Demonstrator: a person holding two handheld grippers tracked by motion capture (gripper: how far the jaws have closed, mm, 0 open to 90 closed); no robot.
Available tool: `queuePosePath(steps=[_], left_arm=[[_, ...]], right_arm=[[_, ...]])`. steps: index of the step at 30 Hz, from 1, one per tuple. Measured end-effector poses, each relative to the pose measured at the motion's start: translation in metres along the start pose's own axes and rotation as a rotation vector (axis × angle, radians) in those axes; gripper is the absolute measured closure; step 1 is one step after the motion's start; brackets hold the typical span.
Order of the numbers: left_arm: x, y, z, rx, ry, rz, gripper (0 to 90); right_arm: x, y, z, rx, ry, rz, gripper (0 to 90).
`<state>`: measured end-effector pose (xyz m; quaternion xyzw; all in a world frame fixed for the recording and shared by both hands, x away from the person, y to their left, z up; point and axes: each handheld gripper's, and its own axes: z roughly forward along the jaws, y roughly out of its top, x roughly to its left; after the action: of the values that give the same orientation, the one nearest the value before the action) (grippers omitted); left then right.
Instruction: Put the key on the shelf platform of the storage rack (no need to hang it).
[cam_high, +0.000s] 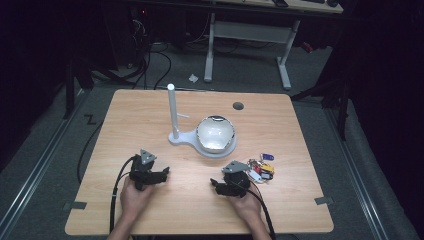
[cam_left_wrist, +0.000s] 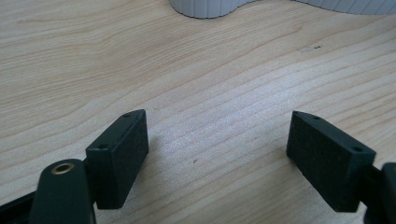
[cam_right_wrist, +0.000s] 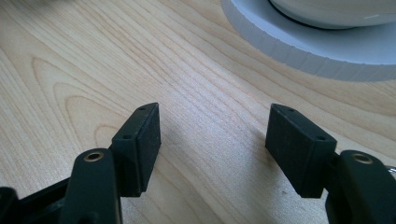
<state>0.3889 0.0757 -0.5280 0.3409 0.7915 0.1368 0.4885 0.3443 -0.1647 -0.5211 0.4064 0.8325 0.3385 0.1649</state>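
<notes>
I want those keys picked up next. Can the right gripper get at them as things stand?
Probably yes: the bunch of keys lies just beside the right gripper, jaws open, with nothing lying between them.

High view overhead; gripper views low, close, sharing white stand (cam_high: 209, 144) w/ it.

Black left hand-held gripper (cam_high: 163, 173), right hand-held gripper (cam_high: 216, 185); grey triangular top plates, black cables.

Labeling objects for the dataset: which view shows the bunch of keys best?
The high view: the bunch of keys lies whole on the table, just beyond the right gripper, coloured tags visible. The right gripper view has at most a pale sliver at its right edge; the left gripper view faces bare wood and the white stand.
</notes>
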Motion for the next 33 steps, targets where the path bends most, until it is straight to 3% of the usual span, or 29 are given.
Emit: queuePosePath(steps=[29, 33], left_arm=[[0.0003, 0.0003, 0.0002, 0.004, -0.005, 0.01, 21.1], [0.0002, 0.0003, 0.0002, 0.004, -0.004, 0.009, 21.1]], right_arm=[[0.0002, 0.0009, 0.0008, 0.001, -0.011, 0.014, 36.0], [-0.0026, 0.0014, 0.0003, 0.001, -0.004, 0.042, 37.6]])
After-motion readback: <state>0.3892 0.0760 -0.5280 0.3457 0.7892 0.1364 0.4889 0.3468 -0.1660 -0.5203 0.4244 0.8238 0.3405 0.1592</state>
